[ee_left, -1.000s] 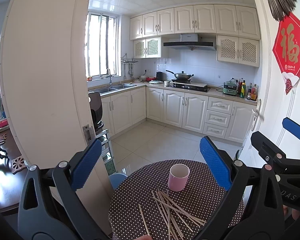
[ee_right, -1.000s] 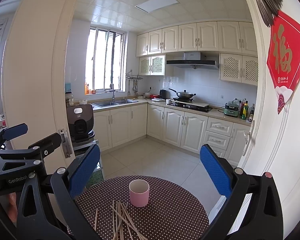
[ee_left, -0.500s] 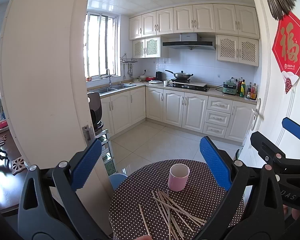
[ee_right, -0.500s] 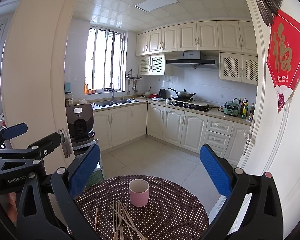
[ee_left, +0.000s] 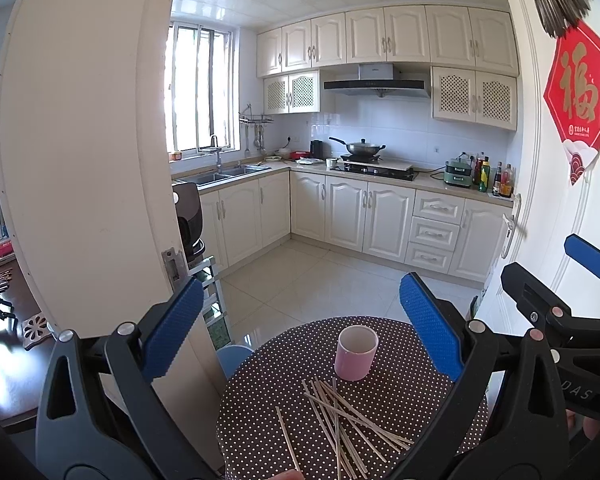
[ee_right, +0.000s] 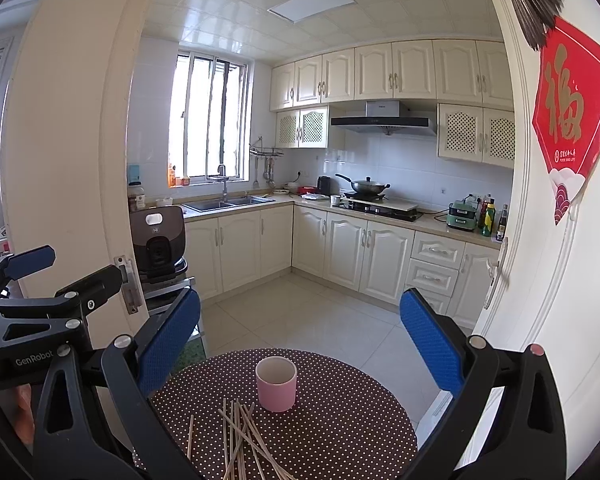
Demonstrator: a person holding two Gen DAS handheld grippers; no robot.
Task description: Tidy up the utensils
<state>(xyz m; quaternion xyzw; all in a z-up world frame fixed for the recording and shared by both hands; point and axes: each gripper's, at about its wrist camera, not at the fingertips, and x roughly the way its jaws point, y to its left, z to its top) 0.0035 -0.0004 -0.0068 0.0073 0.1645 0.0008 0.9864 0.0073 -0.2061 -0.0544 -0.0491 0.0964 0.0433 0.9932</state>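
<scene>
A pink cup (ee_left: 356,358) stands upright and empty on a small round table with a brown polka-dot cloth (ee_left: 260,400). Several thin wooden chopsticks (ee_left: 340,420) lie loose in a crossed pile in front of the cup. The cup (ee_right: 276,383), chopsticks (ee_right: 240,432) and table (ee_right: 360,420) show in the right wrist view too. My left gripper (ee_left: 300,332) is open and empty, held above the table's near side. My right gripper (ee_right: 300,332) is open and empty, likewise above the table. Each gripper shows at the edge of the other's view.
A white door frame (ee_left: 80,160) stands close on the left and an open white door (ee_left: 560,240) on the right. A blue stool (ee_left: 232,358) sits by the table's left. Kitchen cabinets (ee_left: 360,216) and tiled floor lie beyond.
</scene>
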